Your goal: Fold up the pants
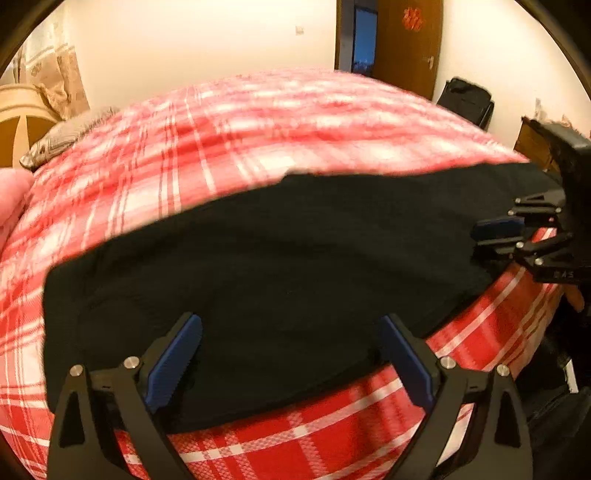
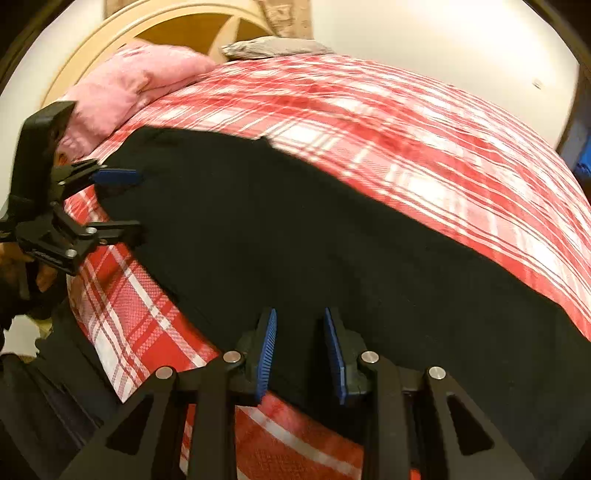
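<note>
Along the near edge of the bed (image 1: 207, 155), seen from the left wrist: black pants (image 1: 280, 251) spread flat as a wide band over the red-and-white plaid cover, running from the left side of the bed toward its right edge. Left gripper (image 1: 291, 354) low over the near hem of the pants, jaws spread wide, blue pads (image 1: 173, 362) to either side of the cloth, nothing pinched between them. Right gripper (image 1: 495, 240) at the right end of the pants, fingers partly parted at the cloth's edge; grip on the fabric impossible to judge from here. Grey pillow (image 1: 62, 136) at the far left corner, brown door (image 1: 406, 44) in the wall behind. From the right wrist: same pants (image 2: 314, 236) lying diagonally across the bed (image 2: 424, 140), near edge close to the bed's near side. Right gripper (image 2: 301, 354) over that near hem, jaws at a narrow gap, blue pads (image 2: 267, 354) parted, cloth below rather than clamped. Left gripper (image 2: 122, 203) at the far left end of the pants, jaws apart. Pink pillow (image 2: 129, 85) at the far left corner, against a pale wooden headboard (image 2: 110, 33).
</note>
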`<action>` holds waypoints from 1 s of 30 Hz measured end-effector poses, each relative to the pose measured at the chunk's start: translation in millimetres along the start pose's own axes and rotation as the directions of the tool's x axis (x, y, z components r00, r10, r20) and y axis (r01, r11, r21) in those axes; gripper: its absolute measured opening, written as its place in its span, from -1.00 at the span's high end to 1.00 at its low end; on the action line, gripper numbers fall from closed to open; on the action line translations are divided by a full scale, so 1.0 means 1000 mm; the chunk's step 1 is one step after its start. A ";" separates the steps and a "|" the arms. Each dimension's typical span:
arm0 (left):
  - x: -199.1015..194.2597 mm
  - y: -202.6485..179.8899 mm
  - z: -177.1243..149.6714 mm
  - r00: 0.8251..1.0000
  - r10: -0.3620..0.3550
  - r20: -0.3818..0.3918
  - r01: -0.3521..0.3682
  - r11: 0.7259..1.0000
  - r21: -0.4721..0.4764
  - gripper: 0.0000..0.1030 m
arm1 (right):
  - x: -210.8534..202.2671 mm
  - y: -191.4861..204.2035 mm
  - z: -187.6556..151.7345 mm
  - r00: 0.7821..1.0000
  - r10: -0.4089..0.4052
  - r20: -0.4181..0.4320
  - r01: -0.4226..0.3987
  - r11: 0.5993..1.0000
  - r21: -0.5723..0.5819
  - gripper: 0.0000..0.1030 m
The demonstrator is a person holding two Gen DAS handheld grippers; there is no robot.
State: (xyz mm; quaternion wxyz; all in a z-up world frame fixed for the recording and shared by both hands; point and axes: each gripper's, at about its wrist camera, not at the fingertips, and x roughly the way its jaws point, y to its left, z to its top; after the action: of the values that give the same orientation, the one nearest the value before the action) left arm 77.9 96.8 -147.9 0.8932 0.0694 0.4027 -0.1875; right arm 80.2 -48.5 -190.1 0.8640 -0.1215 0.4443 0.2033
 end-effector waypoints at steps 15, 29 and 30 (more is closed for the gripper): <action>0.030 -0.084 0.041 0.995 -0.096 0.007 0.092 0.974 0.208 -0.92 | -0.142 -0.163 -0.069 0.923 -0.352 0.153 0.251 0.856 0.452 0.18; 0.056 -0.087 0.039 0.994 -0.101 -0.046 0.107 0.981 0.163 -0.93 | -0.243 -0.319 -0.204 0.884 -0.461 0.078 0.146 0.431 0.891 0.13; 0.056 -0.087 0.040 0.994 -0.099 -0.048 0.106 0.981 0.165 -0.93 | -0.239 -0.323 -0.209 0.899 -0.428 0.092 0.112 0.427 0.897 0.13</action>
State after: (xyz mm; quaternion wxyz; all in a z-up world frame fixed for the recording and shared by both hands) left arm 105.4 -9.8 -161.0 0.8653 0.1269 0.4061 -0.2649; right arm -46.2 -475.0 -105.4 0.8814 0.2991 0.3187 -0.1794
